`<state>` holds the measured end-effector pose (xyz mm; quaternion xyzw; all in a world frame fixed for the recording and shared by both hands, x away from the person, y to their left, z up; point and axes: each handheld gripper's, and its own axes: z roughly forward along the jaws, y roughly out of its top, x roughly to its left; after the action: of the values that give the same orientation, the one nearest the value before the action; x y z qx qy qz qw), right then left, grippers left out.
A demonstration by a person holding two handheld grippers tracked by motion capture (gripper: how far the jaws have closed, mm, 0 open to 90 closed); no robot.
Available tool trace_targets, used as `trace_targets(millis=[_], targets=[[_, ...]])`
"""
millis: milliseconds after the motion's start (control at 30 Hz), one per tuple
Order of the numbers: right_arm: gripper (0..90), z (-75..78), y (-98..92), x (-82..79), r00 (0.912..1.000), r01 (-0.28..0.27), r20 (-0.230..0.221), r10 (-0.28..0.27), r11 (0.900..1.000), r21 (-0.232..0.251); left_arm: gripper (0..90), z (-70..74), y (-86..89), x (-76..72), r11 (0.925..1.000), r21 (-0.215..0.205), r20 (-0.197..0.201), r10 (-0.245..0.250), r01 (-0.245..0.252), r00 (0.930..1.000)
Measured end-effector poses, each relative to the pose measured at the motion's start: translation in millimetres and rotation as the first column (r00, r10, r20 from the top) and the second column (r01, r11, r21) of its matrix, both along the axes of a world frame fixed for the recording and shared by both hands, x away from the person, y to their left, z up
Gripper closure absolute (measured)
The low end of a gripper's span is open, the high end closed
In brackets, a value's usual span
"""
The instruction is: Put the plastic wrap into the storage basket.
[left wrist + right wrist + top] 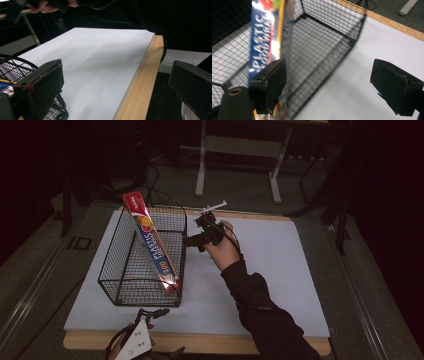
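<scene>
A black wire basket (pixel 114 256) stands on the left of a white sheet (pixel 280 270). In it leans a long blue and red box of plastic food wrap (pixel 152 242), foot at the near right corner and top sticking out over the far rim. My right gripper (pixel 192 241) is open just outside the basket's right wall. In the right gripper view the open gripper (pixel 327 75) has its left jaw in front of the box (pixel 263 37) and the mesh (pixel 324 27), holding nothing. My left gripper (pixel 149 314) is open and empty (pixel 117 80) at the table's front edge.
The white sheet covers a wooden table whose bare edge (pixel 210 342) runs along the front (pixel 142 82). A corner of the basket (pixel 15 67) lies close to my left jaw. A metal-legged bench (pixel 200 165) stands on the dark floor behind.
</scene>
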<state>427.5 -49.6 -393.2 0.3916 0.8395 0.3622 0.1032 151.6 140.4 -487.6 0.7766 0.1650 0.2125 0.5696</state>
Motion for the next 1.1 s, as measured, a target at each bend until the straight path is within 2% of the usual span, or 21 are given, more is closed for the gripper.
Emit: trace_targets(millis=[267, 600, 833, 867, 933, 1100], targets=[[13.8, -13.8, -38.7, -6.7, 0.9994, 0.034, 0.012, -0.034, 0.999, 0.000, 0.2, -0.2, -0.6, 0.2, 1.0000, 0.002, -0.001, -0.002, 0.002, 1.0000], [13.8, -27.0, -71.2, -18.6, 0.9979, 0.055, 0.035, -0.055, 0.998, 0.002, 0.2, -0.4, -1.2, 0.3, 1.0000, 0.002, -0.004, -0.001, 0.001, 1.0000], [13.8, -39.5, -89.0, -27.9, 0.9978, 0.033, 0.056, -0.034, 0.999, 0.022, 0.2, -0.5, -1.7, 0.5, 1.0000, 0.006, -0.005, -0.003, 0.003, 1.0000], [13.8, -44.8, -92.9, -31.9, 0.9971, 0.025, 0.071, -0.026, 1.000, 0.019, 0.2, -0.5, -1.7, 0.5, 1.0000, 0.007, -0.005, -0.003, 0.003, 1.0000], [13.8, -53.3, -98.1, -36.8, 0.9970, 0.020, 0.075, -0.020, 1.000, -0.004, 0.2, -0.7, -2.0, 0.9, 1.0000, 0.006, -0.007, -0.002, 0.002, 1.0000], [13.8, -66.8, -108.4, -44.4, 0.9979, 0.018, 0.062, -0.017, 1.000, -0.012, 0.2, -0.8, -2.2, 0.7, 1.0000, 0.007, -0.007, -0.003, 0.003, 1.0000]])
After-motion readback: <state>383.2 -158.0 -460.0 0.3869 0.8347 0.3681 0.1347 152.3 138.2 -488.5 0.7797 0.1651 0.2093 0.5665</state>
